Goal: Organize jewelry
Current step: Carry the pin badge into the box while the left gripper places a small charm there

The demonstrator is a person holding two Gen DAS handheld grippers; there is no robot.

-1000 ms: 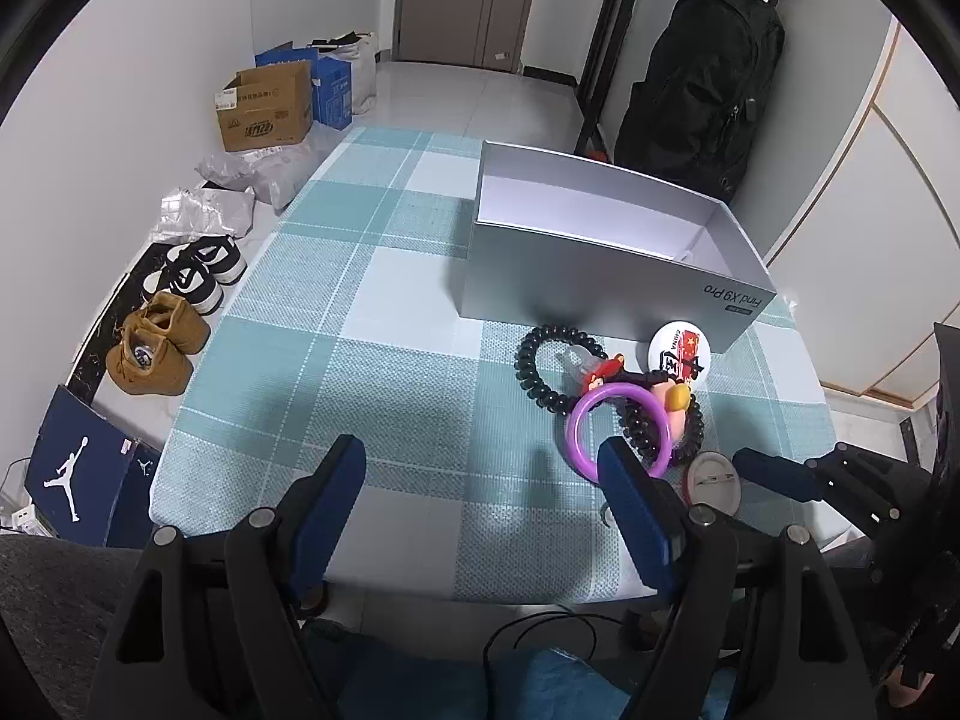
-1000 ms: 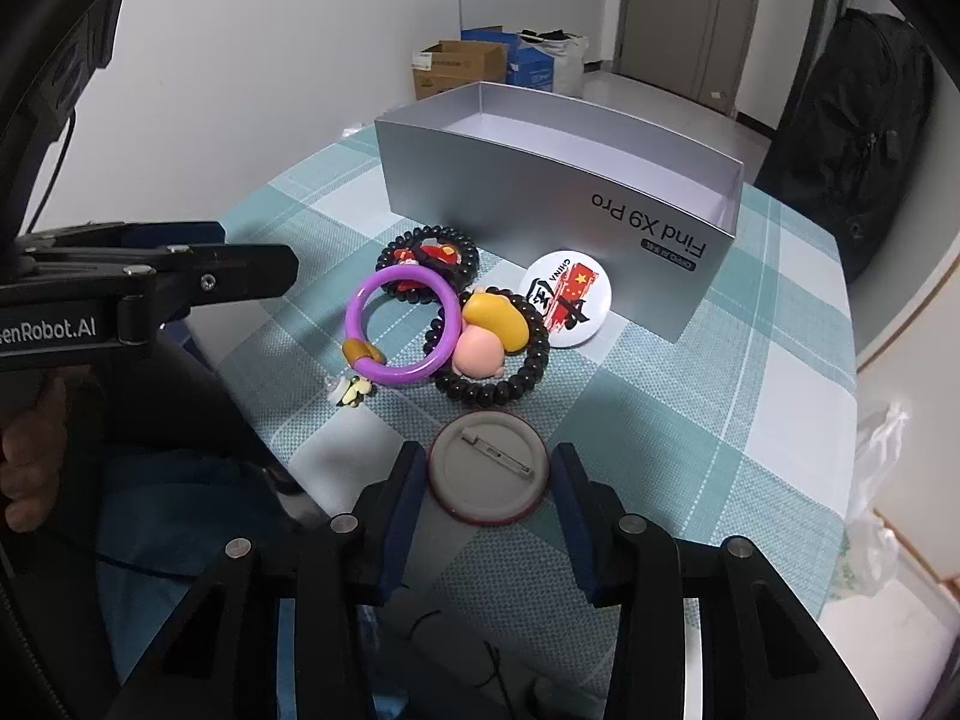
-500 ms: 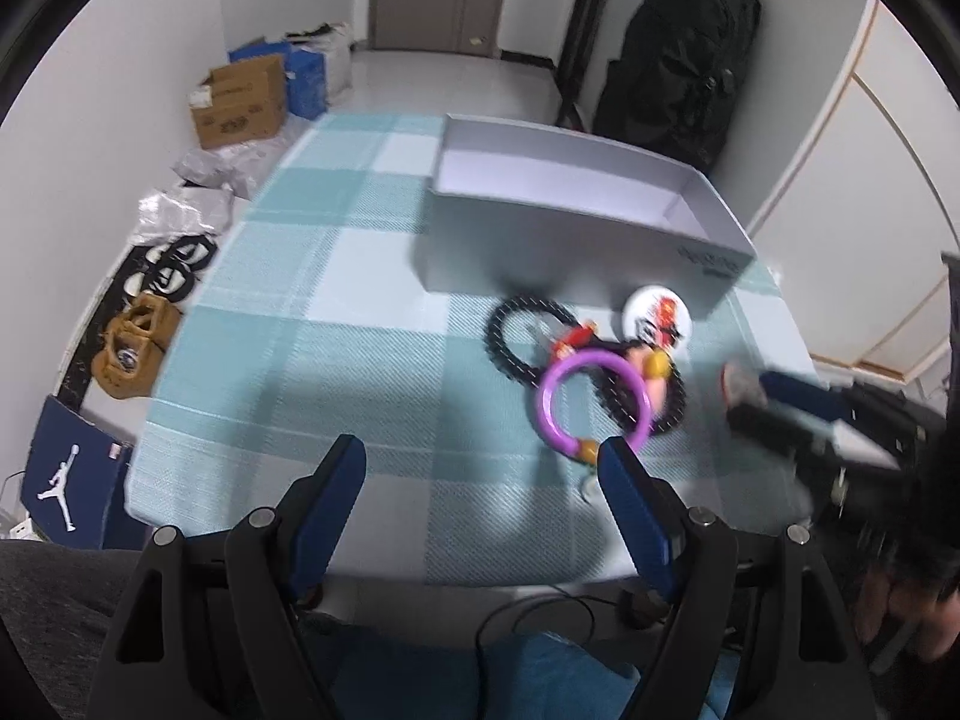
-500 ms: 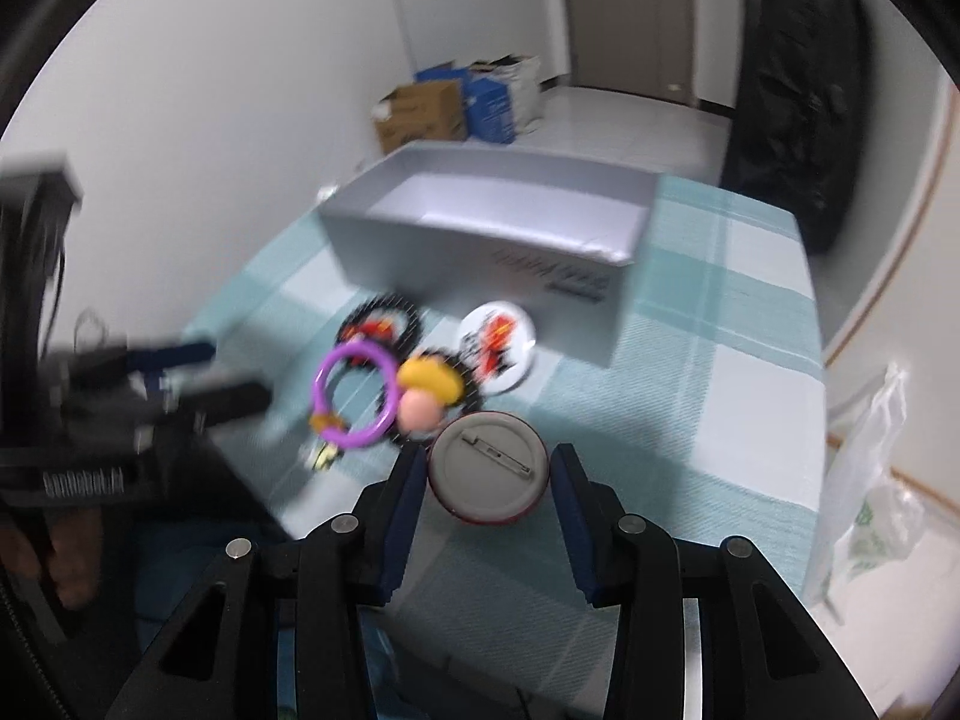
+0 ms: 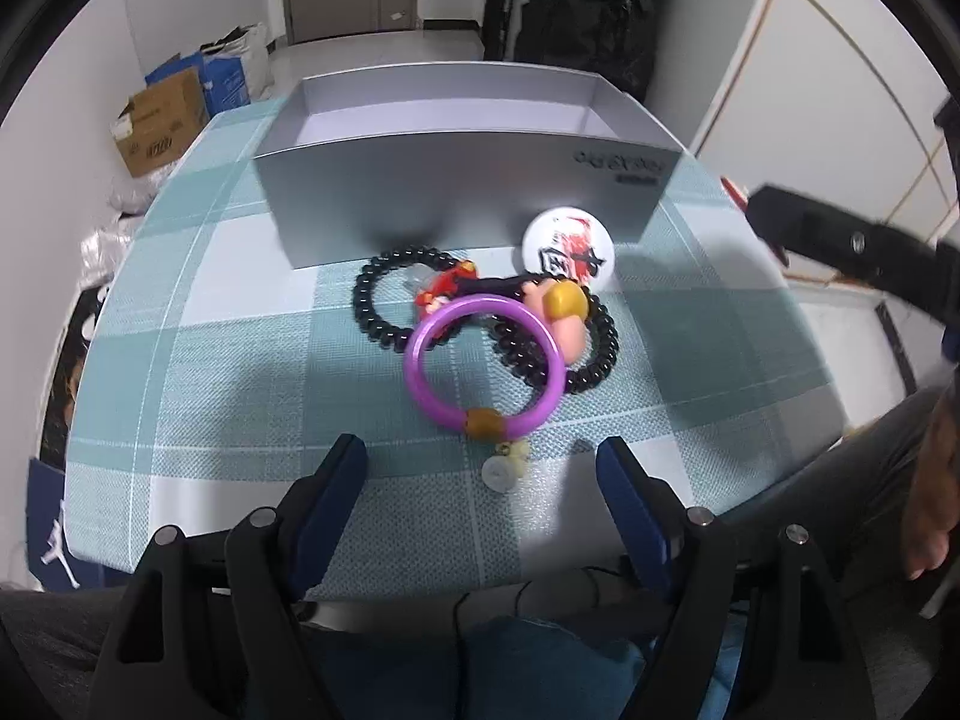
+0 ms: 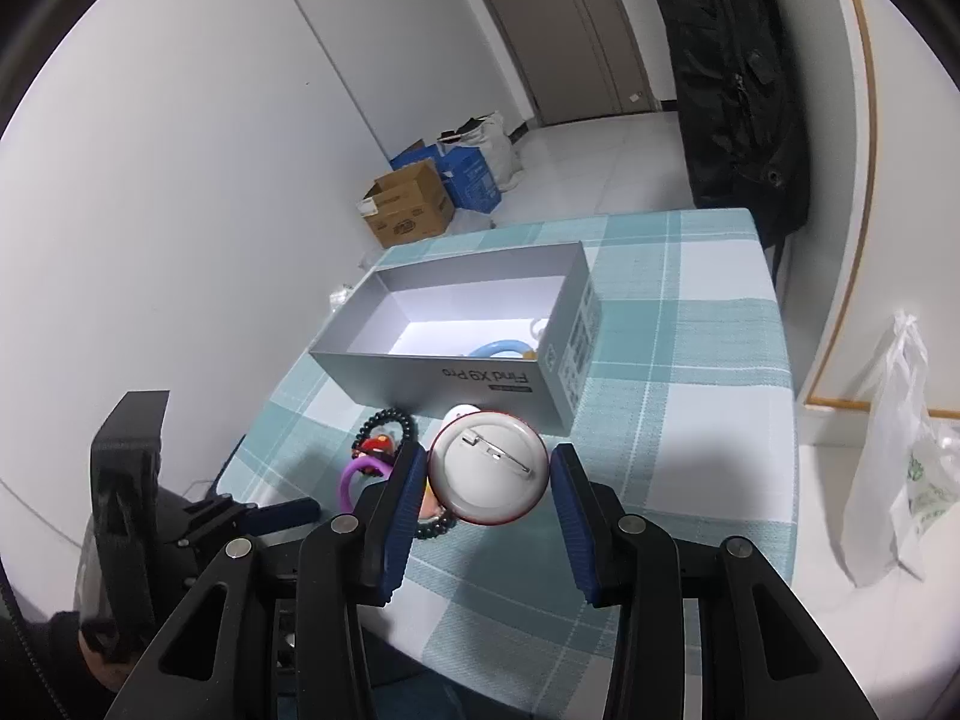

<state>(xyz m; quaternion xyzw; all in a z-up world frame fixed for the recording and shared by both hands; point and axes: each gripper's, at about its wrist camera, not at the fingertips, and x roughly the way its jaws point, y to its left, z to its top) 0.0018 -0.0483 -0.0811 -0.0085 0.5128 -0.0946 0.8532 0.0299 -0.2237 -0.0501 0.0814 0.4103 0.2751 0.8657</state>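
Between the right gripper's (image 6: 489,474) fingers: pin badge (image 6: 487,468), gripped.

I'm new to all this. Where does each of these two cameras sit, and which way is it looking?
Left wrist view: rides the left gripper, low at the table's near edge, facing the purple bangle and silver box; its two blue fingers stand apart, empty, with the person's lap below.
Right wrist view: rides the right gripper, raised higher, looking down over the open silver box; its fingers clamp a pin badge, back side showing.
Shared: both see the box, bangle, black bead bracelets, checked tablecloth, and each other's gripper.
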